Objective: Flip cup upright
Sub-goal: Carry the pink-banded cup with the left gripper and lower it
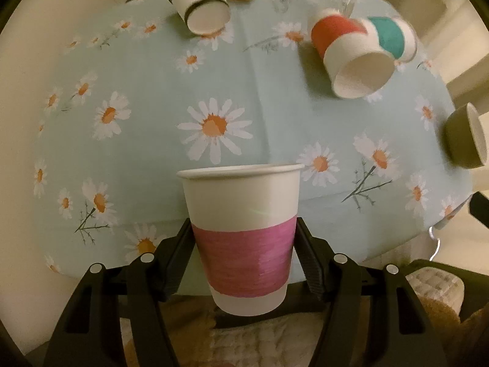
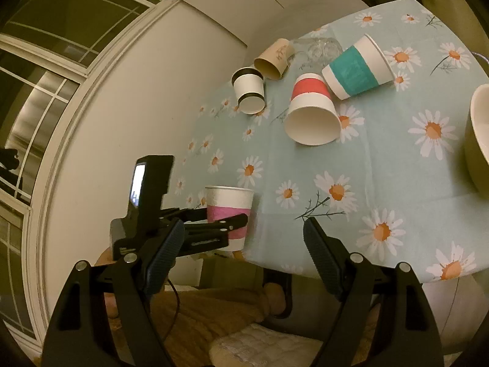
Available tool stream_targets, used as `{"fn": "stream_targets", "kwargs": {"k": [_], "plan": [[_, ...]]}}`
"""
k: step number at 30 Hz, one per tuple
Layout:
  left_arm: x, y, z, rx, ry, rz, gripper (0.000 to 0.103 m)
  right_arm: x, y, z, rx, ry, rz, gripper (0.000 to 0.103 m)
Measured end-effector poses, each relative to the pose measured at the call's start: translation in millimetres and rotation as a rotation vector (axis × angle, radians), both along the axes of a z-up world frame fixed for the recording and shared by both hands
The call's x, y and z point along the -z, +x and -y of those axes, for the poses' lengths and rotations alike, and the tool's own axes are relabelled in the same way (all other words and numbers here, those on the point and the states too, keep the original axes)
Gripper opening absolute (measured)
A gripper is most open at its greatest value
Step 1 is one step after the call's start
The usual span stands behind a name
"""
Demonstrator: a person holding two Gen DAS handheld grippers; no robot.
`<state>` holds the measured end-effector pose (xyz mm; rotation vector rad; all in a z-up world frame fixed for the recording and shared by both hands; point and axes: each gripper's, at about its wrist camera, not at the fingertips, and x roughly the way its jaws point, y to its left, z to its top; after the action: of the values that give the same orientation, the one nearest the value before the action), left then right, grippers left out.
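The left gripper (image 1: 244,257) has its two fingers closed against the sides of a paper cup (image 1: 243,235) with a pink band, one pad on each side of the band. The cup stands mouth up between them, at the near edge of the table (image 1: 159,70), and whether its base touches the cloth cannot be told. From the right wrist camera the same cup (image 2: 229,211) shows at the table's near left edge, with the left gripper (image 2: 227,224) clamped around it. The right gripper (image 2: 244,250) hangs wide open with nothing between its fingers, just off the table's near edge.

Farther back on the daisy-print cloth, a red-banded cup (image 2: 311,116) lies on its side with its mouth toward the cameras, touching a teal-banded cup (image 2: 357,68) that also lies on its side. A black-striped cup (image 2: 249,91) and a plain brown cup (image 2: 273,58) lie tipped over near the far edge, beside a clear glass (image 2: 321,47). A green bowl (image 2: 478,137) sits at the right.
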<state>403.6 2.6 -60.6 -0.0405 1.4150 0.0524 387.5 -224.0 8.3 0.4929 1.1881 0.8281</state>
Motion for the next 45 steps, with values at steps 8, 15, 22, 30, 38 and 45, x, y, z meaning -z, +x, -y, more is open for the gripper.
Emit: {"fn": "stream_targets", "kwargs": {"k": [8,15,22,30,38,45], "plan": [[-33.1,-29.2,-0.5,0.005,-0.022,0.255,0.062,1.6,-0.1,0.0,-0.002,0.028,0.003,0.080],[-41.9,-61.8,-4.8,-0.020,-0.042,0.497,0.062,-0.3,-2.2,-6.7,-0.020,0.033,0.025,0.080],[-29.4,-88.1,-3.2,-0.030,0.022,0.752,0.062,9.3,-2.1,-18.1,-0.034,-0.015,0.009,0.080],[1.0,-110.9,17.1,-0.031,0.119,1.035,0.062,15.9,1.0,-21.3,-0.025,-0.037,0.004,0.080],[19.9,-113.5,21.5,-0.068,0.112,1.174,0.062,27.2,5.1,-23.4,-0.013,-0.072,-0.017,0.080],[40.6,-114.0,23.5,-0.117,0.164,1.181,0.063,34.5,4.3,-28.9,-0.020,-0.094,-0.024,0.080]]}}
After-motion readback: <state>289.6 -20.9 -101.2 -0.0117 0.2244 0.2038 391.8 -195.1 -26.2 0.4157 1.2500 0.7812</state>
